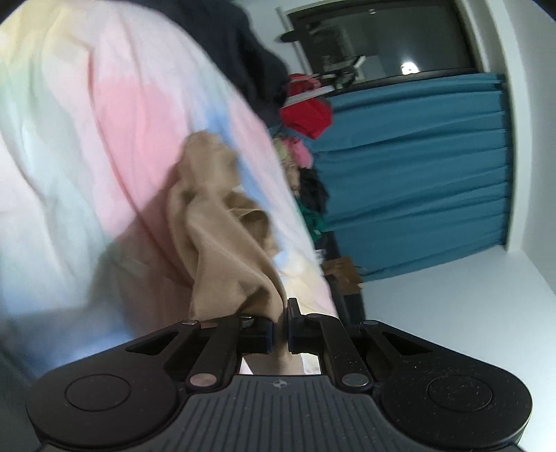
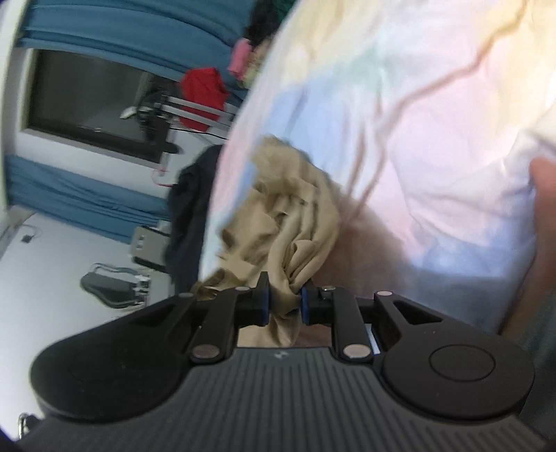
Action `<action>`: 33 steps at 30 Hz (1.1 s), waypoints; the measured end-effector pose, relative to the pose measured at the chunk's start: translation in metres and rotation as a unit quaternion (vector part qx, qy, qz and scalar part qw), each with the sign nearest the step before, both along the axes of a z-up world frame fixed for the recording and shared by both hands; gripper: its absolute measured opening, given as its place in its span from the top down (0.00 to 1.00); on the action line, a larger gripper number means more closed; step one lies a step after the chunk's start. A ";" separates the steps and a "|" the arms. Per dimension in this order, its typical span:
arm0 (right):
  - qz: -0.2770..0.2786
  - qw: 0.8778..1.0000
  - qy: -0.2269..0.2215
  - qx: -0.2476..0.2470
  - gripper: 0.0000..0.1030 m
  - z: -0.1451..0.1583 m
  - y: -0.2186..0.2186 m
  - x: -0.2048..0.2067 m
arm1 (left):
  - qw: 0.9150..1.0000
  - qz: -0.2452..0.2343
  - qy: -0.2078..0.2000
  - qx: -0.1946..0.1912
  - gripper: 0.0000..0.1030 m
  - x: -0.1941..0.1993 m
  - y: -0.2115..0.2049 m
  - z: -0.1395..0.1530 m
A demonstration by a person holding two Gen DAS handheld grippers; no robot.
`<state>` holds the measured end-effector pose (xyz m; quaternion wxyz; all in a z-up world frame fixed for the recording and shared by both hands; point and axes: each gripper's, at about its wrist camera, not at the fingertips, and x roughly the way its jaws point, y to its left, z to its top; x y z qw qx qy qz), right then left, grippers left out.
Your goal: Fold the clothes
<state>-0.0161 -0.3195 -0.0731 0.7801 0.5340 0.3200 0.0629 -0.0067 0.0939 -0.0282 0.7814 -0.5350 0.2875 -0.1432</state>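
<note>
The tan garment (image 1: 222,222) hung bunched between the 2 tools, held up in front of the person's pastel tie-dye shirt (image 1: 104,121), which filled most of both views. The left hand-held gripper (image 1: 280,332) was clenched on 1 edge of the tan garment, the cloth pinched between its blue-padded fingertips (image 1: 267,333) and rising from them in loose folds against the shirt. The right hand-held gripper (image 2: 284,306) was likewise clamped on the tan garment (image 2: 292,222), a thick wad of fabric squeezed between its pads (image 2: 264,307) and spilling both above and below them.

In the left wrist view, beyond the tan garment on its right, a pile of mixed clothes lay with a red garment (image 1: 307,116) on top, and behind that pile hung a teal curtain (image 1: 417,167) beside a dark window (image 1: 382,38). In the right wrist view, to the left of the tan garment, the same red garment (image 2: 203,92), curtain (image 2: 104,31) and window (image 2: 90,101) appeared, with a dark piece of clothing (image 2: 191,208) hanging close by. Both frames were smeared, so the garment's exact type was hard to judge, possibly a shirt.
</note>
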 end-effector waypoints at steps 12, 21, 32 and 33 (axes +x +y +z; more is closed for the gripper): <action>0.005 1.000 -0.028 -0.009 0.81 0.050 -0.010 -0.058 | 0.999 0.001 0.043 -0.016 0.93 -0.055 -0.002 0.040; -0.038 0.999 -0.033 -0.021 0.81 0.054 0.008 0.057 | 0.998 0.045 0.047 0.023 0.93 0.070 -0.008 0.061; -0.013 1.000 0.016 -0.019 0.80 -0.021 0.022 0.173 | 0.990 0.082 0.046 0.107 0.92 0.169 -0.008 -0.007; -0.004 1.000 0.020 -0.024 0.80 -0.027 0.023 0.180 | 0.990 0.081 0.049 0.107 0.92 0.175 -0.006 -0.015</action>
